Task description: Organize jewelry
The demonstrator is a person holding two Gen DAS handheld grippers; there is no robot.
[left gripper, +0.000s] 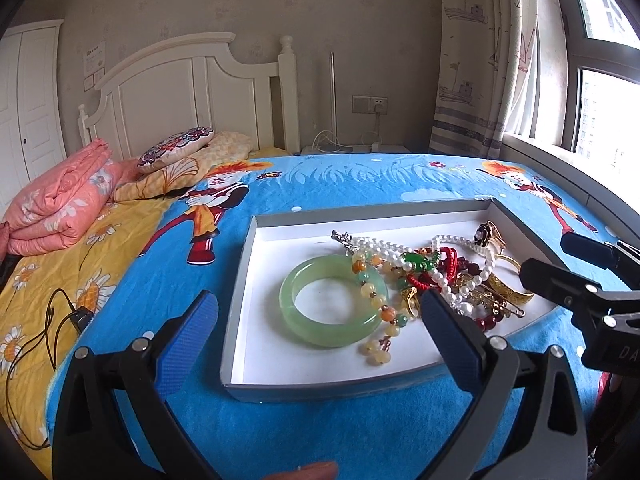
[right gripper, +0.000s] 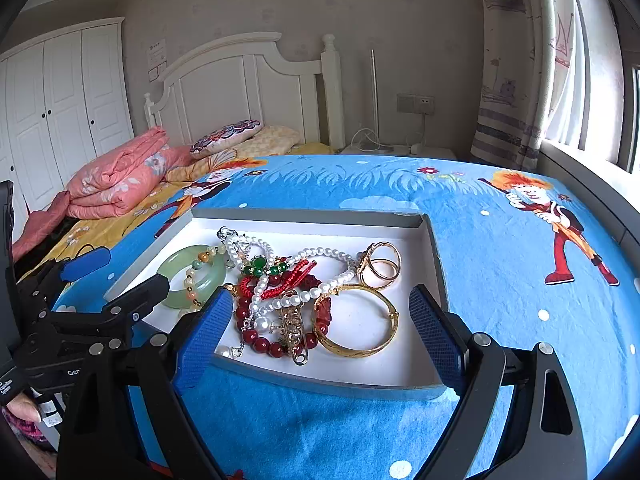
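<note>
On the blue cartoon blanket (left gripper: 320,432) of the bed, near its foot edge, sat a shallow white tray (left gripper: 256,344). Left wrist view: the left gripper (left gripper: 320,332) hung over the tray's near edge, spread wide, nothing between its blue pads. A jade bangle (left gripper: 320,320) lay flat toward the tray's left half, a yellow-and-green bead strand (left gripper: 378,302) draped across it. The rest of the jewelry sat heaped toward the tray's right side, pearls (left gripper: 404,258) knotted through red cord (left gripper: 444,256). The right gripper's black fingers cut in from the right and hid the heap's far edge.

Right wrist view: the right gripper (right gripper: 320,328) stood wide apart and empty over the tray's near right portion. A gold bangle (right gripper: 356,320) lay nearest, touching a red bead bracelet (right gripper: 260,338) and a gold pin (right gripper: 294,332). A gold ring (right gripper: 380,264) lay behind.

Risk, as judged: lifting any one strand would likely drag the tangle along; the smooth bangle could slip from the pads. The left gripper body blocked the tray's left corner. Small clasps were too fine to identify.
</note>
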